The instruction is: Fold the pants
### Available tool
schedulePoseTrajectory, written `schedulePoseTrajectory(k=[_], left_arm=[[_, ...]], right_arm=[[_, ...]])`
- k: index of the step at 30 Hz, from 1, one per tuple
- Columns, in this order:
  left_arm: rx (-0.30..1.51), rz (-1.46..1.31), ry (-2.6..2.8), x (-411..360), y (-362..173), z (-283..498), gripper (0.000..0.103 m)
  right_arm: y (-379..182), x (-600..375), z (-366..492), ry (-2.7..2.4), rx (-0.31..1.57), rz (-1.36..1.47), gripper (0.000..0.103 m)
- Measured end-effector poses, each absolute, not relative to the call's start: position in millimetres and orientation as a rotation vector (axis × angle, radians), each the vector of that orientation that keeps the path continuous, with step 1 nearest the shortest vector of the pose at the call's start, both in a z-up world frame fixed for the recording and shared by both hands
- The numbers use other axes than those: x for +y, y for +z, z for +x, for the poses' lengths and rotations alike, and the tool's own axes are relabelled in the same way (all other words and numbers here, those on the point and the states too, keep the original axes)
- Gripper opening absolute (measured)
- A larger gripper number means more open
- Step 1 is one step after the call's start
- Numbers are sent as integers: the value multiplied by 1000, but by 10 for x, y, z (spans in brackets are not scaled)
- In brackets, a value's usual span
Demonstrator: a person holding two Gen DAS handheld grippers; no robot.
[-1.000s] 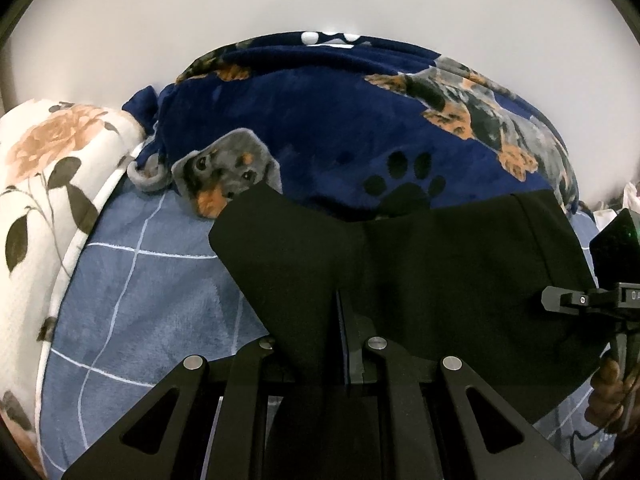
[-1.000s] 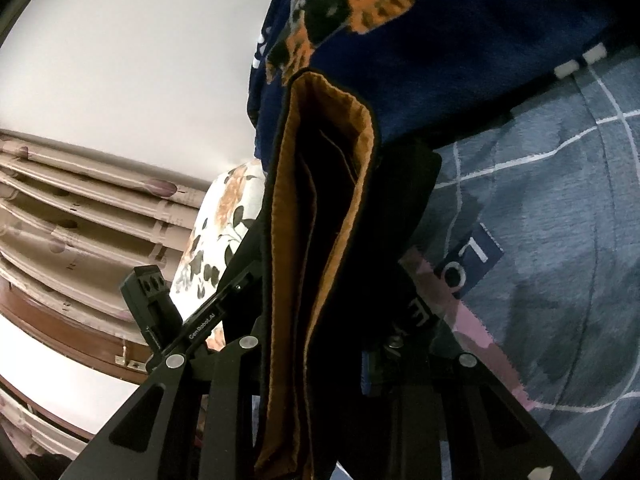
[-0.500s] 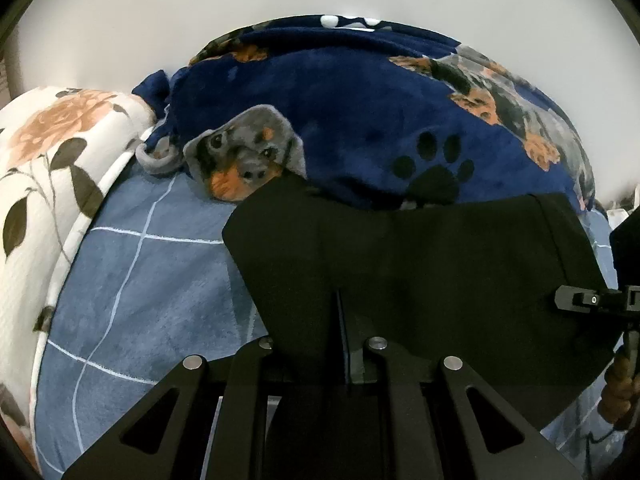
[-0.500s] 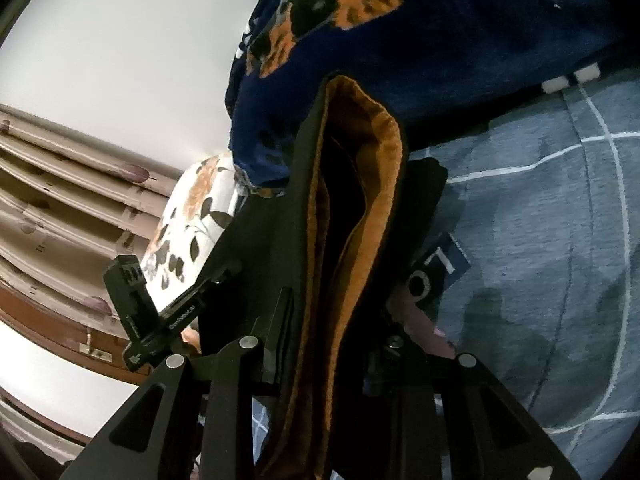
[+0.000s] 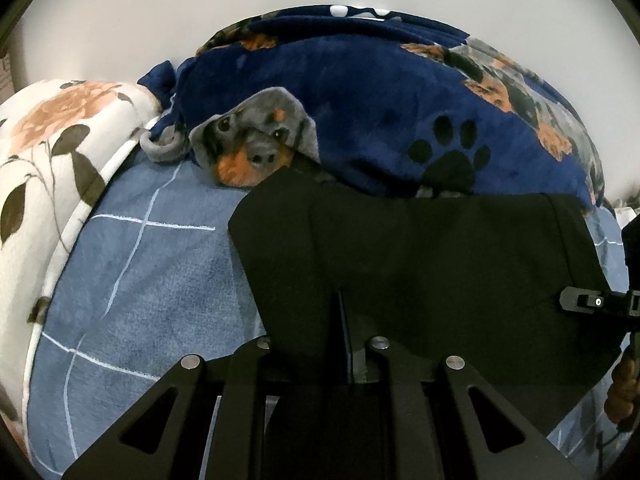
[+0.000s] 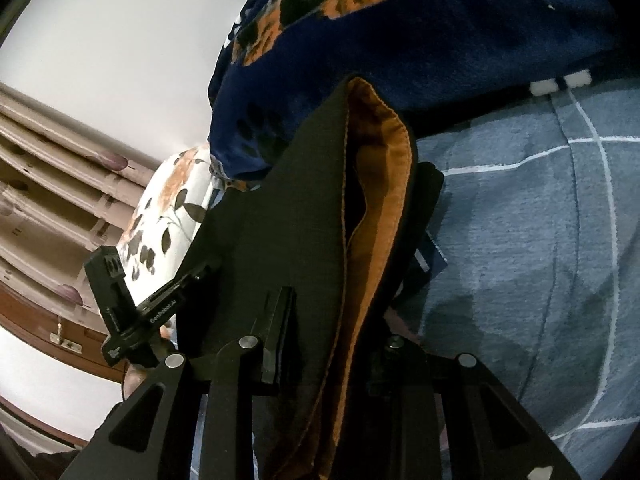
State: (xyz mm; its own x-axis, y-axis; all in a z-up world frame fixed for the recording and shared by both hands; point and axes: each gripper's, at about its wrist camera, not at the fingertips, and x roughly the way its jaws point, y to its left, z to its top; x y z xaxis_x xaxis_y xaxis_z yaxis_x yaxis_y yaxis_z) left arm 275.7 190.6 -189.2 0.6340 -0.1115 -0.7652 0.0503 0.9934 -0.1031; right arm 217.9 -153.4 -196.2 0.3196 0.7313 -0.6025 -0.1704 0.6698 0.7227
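We find both the left gripper (image 5: pixel 340 320) and right gripper (image 6: pixel 332 340) clamped on the black pants (image 5: pixel 440 264), now carried nearer the dog blanket (image 5: pixel 380 100); the fold is progressing.

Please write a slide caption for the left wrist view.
Left tongs hold black pants over a blue bed.

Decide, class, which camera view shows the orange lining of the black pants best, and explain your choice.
The right wrist view shows it best: the orange lining runs up the open edge of the black pants clamped in the right gripper. The left wrist view shows only the pants' plain black outer face, held by the left gripper; no lining appears there.
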Motion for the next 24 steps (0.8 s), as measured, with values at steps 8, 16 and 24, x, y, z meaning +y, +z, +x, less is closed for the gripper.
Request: schedulePoseTrajectory(k=[8,16,24], left_arm=[[862,-73,-89,1905,-1946,2736,15],[831,-50,-80,1900,-1997,2708,19],[813,-72,-67,1932,-2016,2686,24]], right_arm=[[-1962,-1426,2163,608,1067,540,25],[-1982,-1366,2128,574,1019,487,28],[-1968,-1321,2103,559,985,442,30]])
